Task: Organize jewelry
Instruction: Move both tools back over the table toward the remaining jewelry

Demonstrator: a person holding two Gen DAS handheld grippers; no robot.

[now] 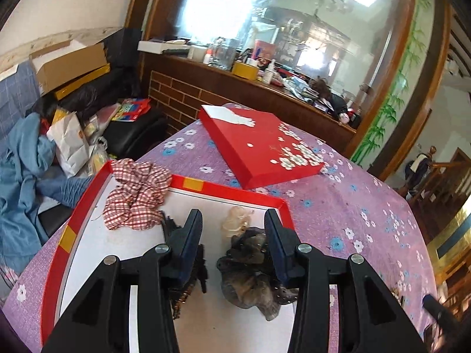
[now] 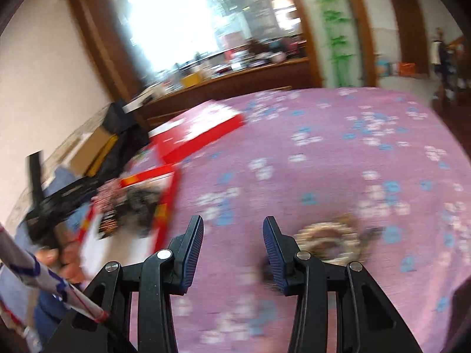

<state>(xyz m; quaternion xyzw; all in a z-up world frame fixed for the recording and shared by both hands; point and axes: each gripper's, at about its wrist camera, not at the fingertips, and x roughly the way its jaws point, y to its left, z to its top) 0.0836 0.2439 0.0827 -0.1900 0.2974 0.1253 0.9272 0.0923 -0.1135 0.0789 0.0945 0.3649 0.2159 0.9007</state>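
While the red box [image 1: 73, 223] sits open at the desk's left edge, it already holds a checked scrunchie [image 1: 137, 195] in its far left corner, then a dark beaded piece [image 1: 188, 282], a pale translucent clip [image 1: 237, 220] and a grey-brown scrunchie [image 1: 250, 273]. The left hand-held gripper [image 1: 234, 238] hovers above these with its jaws apart, grasping nothing. Beyond, the box's red lid [image 1: 259, 144] lies off toward the desk's far edge. Further right, on the purple flowered cloth [image 2: 338, 153], a beaded bracelet [image 2: 328, 242] lies outside the box, just beside the right hand-held gripper [image 2: 234, 250], also released and empty. Most pieces seem gathered; the bracelet and the lid appear left.
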